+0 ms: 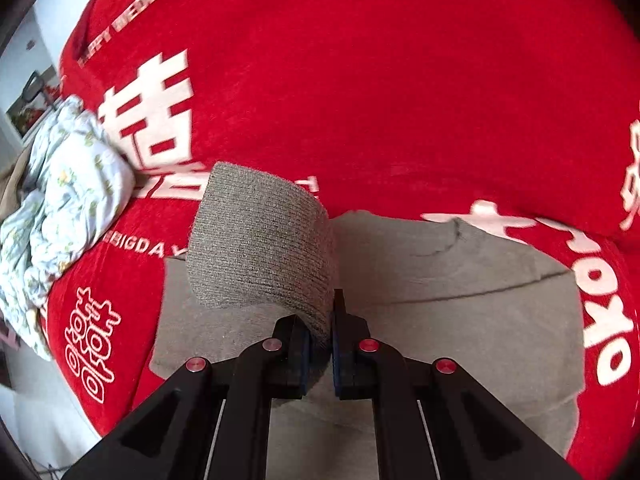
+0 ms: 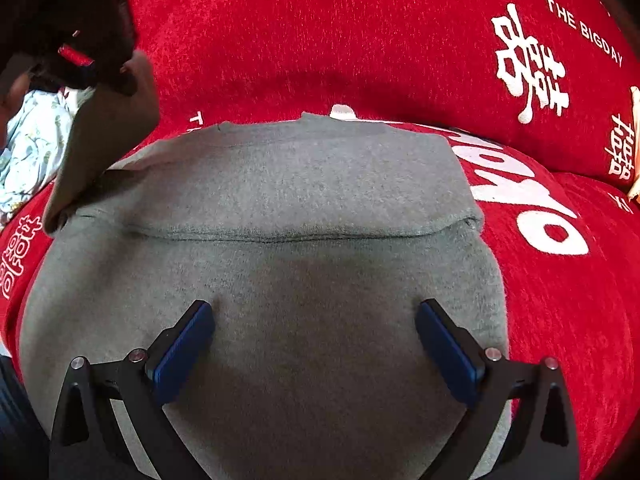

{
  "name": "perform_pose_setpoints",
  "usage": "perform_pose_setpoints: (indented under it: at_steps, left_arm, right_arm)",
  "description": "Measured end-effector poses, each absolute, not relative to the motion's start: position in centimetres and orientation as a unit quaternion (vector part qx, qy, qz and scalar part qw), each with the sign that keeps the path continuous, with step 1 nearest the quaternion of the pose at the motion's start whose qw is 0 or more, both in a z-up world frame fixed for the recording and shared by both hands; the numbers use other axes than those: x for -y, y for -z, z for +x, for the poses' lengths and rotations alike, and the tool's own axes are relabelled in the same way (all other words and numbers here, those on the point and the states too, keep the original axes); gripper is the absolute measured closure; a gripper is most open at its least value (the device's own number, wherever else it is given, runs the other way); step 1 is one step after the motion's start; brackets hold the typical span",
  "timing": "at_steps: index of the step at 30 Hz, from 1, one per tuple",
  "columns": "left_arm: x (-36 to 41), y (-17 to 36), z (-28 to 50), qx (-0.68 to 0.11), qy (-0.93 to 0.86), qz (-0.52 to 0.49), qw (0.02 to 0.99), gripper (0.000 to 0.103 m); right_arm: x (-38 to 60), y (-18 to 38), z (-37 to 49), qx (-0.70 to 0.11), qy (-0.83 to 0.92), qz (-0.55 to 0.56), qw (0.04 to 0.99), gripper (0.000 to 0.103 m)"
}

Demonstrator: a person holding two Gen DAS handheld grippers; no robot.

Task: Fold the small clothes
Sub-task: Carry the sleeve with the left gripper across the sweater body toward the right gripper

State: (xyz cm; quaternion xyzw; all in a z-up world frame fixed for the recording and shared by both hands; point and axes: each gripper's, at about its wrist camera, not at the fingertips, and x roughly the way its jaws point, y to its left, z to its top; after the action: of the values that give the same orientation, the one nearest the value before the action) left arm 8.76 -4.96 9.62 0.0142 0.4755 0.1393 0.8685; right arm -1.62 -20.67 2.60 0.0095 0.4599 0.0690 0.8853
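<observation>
Our left claw [image 1: 320, 340] grips the grey sweater's ribbed cuff [image 1: 260, 248] above the sweater [image 2: 280, 280] on the red cover [image 2: 320, 40]; our right claw [image 2: 314, 344] hangs open over it. The knit could slip free, or dragging could rumple the fold.

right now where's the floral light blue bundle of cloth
The floral light blue bundle of cloth lies at the far left of the left wrist view, on the red printed cover, left of the grey knit sweater.

1 gray sweater [image 2: 304, 184], 1 red printed cover [image 2: 360, 40], 1 floral cloth bundle [image 1: 60, 208], 2 grippers: left gripper [image 1: 320, 354], right gripper [image 2: 314, 344].
</observation>
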Motion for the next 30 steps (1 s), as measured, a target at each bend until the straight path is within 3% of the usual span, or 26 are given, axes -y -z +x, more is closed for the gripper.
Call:
perform_pose_setpoints:
  at_steps: [17,30]
  left_arm:
    - [16.6,-9.2,8.1,-0.479,-0.027,0.087,0.873,0.094]
    - [17.0,-8.0,9.3,-0.502,0.011,0.075,0.862,0.094]
  right_arm:
    - [22.0,-2.4,-3.4,-0.447,-0.08,-0.001,0.891,0.001]
    - [22.2,-2.4,-4.1,-0.442,-0.084,0.005,0.893,0.001]
